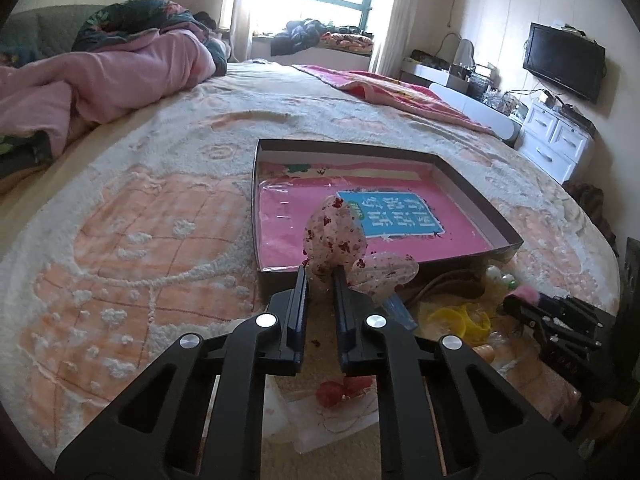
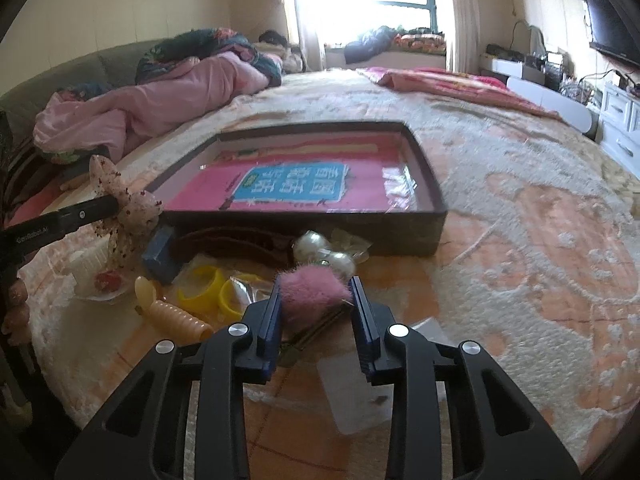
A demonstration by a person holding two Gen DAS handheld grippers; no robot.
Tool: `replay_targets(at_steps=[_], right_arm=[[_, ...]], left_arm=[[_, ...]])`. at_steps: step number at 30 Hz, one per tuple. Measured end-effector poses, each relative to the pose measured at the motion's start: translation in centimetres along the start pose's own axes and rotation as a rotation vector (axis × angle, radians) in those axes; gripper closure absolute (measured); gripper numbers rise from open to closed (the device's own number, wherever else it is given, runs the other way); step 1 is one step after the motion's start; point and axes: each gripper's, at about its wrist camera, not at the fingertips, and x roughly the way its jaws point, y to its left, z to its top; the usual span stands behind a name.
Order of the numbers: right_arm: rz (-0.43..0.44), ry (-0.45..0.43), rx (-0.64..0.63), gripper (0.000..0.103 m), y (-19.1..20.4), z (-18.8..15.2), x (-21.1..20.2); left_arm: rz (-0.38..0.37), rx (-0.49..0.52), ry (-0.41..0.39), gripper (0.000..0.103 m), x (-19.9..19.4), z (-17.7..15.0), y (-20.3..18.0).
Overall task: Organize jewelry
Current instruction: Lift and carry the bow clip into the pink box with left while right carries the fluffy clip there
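My left gripper (image 1: 320, 276) is shut on a white fabric bow with red speckles (image 1: 334, 236), lifted just in front of the shallow dark box (image 1: 276, 280), which has a pink base and a blue label. In the right wrist view the same bow (image 2: 128, 208) hangs from the left gripper's fingers (image 2: 100, 208) at the far left. My right gripper (image 2: 316, 284) is low over the bedspread, its pads pressing both sides of a pink fluffy hair clip (image 2: 312, 292). The box (image 2: 400, 236) lies just beyond it.
Loose pieces lie before the box: yellow rings (image 2: 208, 284), a peach spiral clip (image 2: 176, 316), large pearls (image 2: 320, 248), a dark brown clip (image 2: 232, 244), a blue piece (image 2: 160, 252) and red beads (image 1: 336, 392). A pink quilt (image 1: 120, 76) is heaped at the far left.
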Motion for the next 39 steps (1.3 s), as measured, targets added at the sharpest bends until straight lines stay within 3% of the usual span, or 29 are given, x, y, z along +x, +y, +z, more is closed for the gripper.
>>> replay_targets(at_steps=[20,30,39], right_arm=[[-0.048,-0.111,0.072,0.074,-3.9,2.2,-3.6],[-0.073,-0.124,0.085,0.074,-5.0,3.3,-3.9],[-0.045,-0.129,0.100,0.074,-5.6,5.6,-2.9]], left_arm=[[-0.041,0.112,-0.040,0.097,-2.6,1.4,-5.8],[-0.053,0.133,-0.037,0.097,-1.4,2.4,-6.9],[-0.059,0.113,-0.040,0.097,1.3,4.1,-7.1]])
